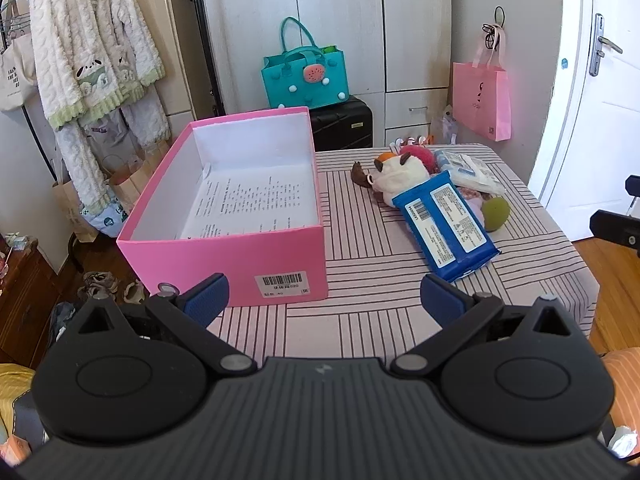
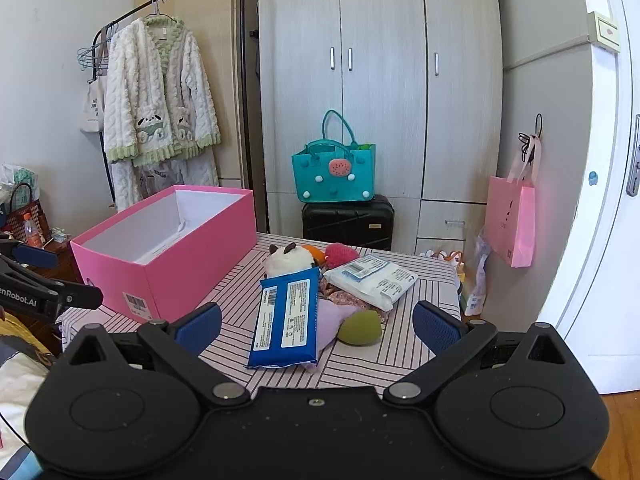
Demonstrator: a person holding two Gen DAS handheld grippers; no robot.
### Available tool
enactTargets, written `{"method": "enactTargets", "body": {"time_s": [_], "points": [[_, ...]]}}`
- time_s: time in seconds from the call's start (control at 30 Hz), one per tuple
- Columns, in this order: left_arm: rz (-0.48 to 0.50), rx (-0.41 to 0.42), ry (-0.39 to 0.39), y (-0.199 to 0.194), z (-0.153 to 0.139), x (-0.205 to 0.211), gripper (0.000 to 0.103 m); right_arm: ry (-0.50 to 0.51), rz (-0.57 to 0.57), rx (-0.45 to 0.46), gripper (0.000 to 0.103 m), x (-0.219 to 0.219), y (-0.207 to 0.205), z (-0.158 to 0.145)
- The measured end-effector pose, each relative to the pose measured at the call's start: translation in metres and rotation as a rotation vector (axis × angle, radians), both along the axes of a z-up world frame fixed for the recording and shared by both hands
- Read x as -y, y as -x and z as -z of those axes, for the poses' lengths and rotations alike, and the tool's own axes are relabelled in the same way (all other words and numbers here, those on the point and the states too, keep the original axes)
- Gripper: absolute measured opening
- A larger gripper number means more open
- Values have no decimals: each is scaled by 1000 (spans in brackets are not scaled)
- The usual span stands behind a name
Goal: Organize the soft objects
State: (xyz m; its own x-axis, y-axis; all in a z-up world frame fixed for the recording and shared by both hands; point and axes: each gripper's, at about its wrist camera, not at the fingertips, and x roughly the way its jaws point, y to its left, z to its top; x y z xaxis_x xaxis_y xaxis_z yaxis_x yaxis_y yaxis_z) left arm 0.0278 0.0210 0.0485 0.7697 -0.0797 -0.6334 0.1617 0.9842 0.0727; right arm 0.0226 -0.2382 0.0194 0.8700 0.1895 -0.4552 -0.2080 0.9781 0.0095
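An open pink box (image 1: 224, 256) (image 2: 188, 264) stands on the left of the striped table, with only a printed sheet (image 1: 248, 204) inside. To its right lies a pile of soft things: a blue wipes pack (image 1: 444, 226) (image 2: 286, 314), a white pack (image 1: 472, 170) (image 2: 372, 278), a white plush toy (image 1: 400, 172) (image 2: 286, 260), a pink fuzzy ball (image 1: 420, 156) (image 2: 340, 254), a green sponge (image 1: 496, 212) (image 2: 360, 328). My left gripper (image 1: 324, 304) hovers open before the box's near right corner. My right gripper (image 2: 318, 330) is open just short of the blue pack.
The table (image 1: 380, 320) ends at the right, with wooden floor below. Behind it stand a black suitcase (image 2: 348, 222) with a teal bag (image 2: 334, 176) on top, wardrobes, a hanging pink bag (image 2: 512, 216) and a white door (image 2: 600, 200). A clothes rack (image 2: 160, 96) stands at the left.
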Motion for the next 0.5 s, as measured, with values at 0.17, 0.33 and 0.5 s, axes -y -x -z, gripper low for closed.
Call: {"method": "enactTargets", "body": {"time_s": [0.17, 0.33, 0.5], "points": [[1, -4, 7, 0, 0, -3, 103, 2, -5, -2, 103, 0, 1, 0], [2, -4, 12, 1, 0, -4, 103, 5, -8, 1, 103, -1, 2, 1], [20, -16, 26, 2, 1, -5, 103, 9, -11, 1, 103, -2, 2, 1]]}}
